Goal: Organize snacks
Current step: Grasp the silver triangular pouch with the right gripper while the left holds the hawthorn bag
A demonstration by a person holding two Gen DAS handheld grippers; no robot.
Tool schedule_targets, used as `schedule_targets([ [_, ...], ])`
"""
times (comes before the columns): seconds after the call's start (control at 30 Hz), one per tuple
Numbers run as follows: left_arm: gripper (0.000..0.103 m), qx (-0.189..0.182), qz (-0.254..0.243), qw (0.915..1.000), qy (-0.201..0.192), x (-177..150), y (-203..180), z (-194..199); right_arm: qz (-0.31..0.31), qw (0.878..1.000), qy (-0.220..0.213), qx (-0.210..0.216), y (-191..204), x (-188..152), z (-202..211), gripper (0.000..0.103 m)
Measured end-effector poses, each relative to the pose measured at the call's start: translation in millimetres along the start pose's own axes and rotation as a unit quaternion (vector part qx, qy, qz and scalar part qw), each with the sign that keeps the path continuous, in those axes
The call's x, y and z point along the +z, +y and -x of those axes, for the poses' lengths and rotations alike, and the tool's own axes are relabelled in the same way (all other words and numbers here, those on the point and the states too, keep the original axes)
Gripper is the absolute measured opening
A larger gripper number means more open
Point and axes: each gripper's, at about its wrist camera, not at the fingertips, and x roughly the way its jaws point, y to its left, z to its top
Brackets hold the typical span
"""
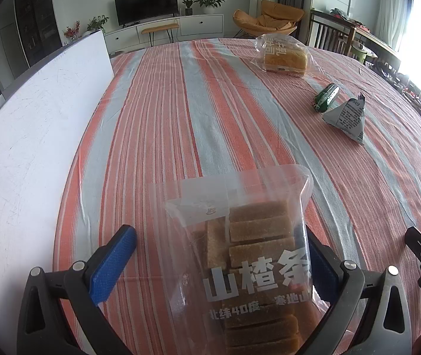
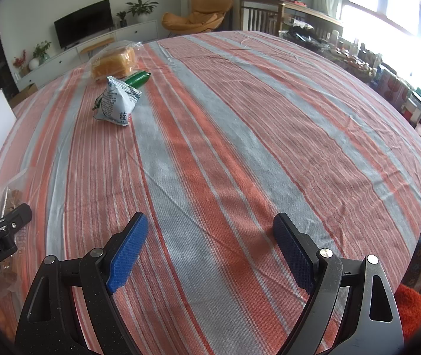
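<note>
Left gripper [image 1: 219,254] is spread wide around a clear bag of hawthorn strips [image 1: 251,269], its pads off it.
Release is judged done; bread [image 1: 281,59], green sausage [image 1: 325,96] and grey packet [image 1: 346,118] at one o'clock are to be fetched next. Right gripper [image 2: 210,251] is held spread, empty.

The black left gripper with blue ribbed pads [image 1: 219,254] is angling down toward the striped tablecloth [image 1: 210,103], jaws standing wide apart. The matching black right gripper [image 2: 210,242] is tilting toward that cloth too, jaws spread and gripping nothing.
</note>
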Motion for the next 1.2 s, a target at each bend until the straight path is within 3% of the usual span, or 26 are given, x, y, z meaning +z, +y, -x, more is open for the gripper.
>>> schedule_targets([
  [0.4, 0.103, 0.0, 0.0, 1.0, 0.0, -0.2, -0.1, 0.0, 0.001, 1.0, 0.0, 0.002, -0.6, 0.2, 0.0, 0.089],
  [0.53, 0.103, 0.0, 0.0, 1.0, -0.001, -0.2, -0.2, 0.0, -0.013, 0.999, 0.002, 0.04, -8.3, 6.0, -0.3, 0.089],
  [0.6, 0.103, 0.0, 0.0, 1.0, -0.001, -0.2, -0.3, 0.1, -0.019, 0.996, 0.007, 0.086, -6.4, 16.8, -4.2, 0.088],
  [0.73, 0.103, 0.0, -0.001, 1.0, -0.001, -0.3, -0.3, 0.1, 0.035, 0.992, -0.007, 0.123, 26.0, 54.2, -8.6, 0.088],
  [0.83, 0.103, 0.0, -0.001, 1.0, -0.001, -0.3, -0.3, 0.1, 0.093, 0.989, -0.007, 0.116, 61.4, 86.8, -29.3, 0.087],
  [0.97, 0.103, 0.0, -0.001, 1.0, -0.001, -0.4, -0.3, 0.0, 0.095, 0.988, 0.036, 0.12, 85.0, 112.1, -72.4, 0.085],
  [1.07, 0.103, 0.0, -0.001, 1.0, -0.001, -0.4, -0.5, 0.2, 0.099, 0.988, 0.034, 0.112, 93.8, 114.4, -87.2, 0.084],
  [1.13, 0.103, 0.0, -0.001, 1.0, -0.001, -0.5, -0.4, 0.2, 0.102, 0.99, 0.021, 0.098, 93.5, 112.6, -87.1, 0.076],
  [1.17, 0.103, 0.0, -0.001, 1.0, -0.001, -0.6, -0.5, 0.3, 0.113, 0.99, 0.013, 0.086, 93.3, 111.1, -84.9, 0.053],
  [1.2, 0.103, 0.0, -0.001, 1.0, -0.001, -1.2, -0.7, 0.3, 0.114, 0.989, 0.014, 0.094, 91.0, 109.9, -82.6, 0.048],
])
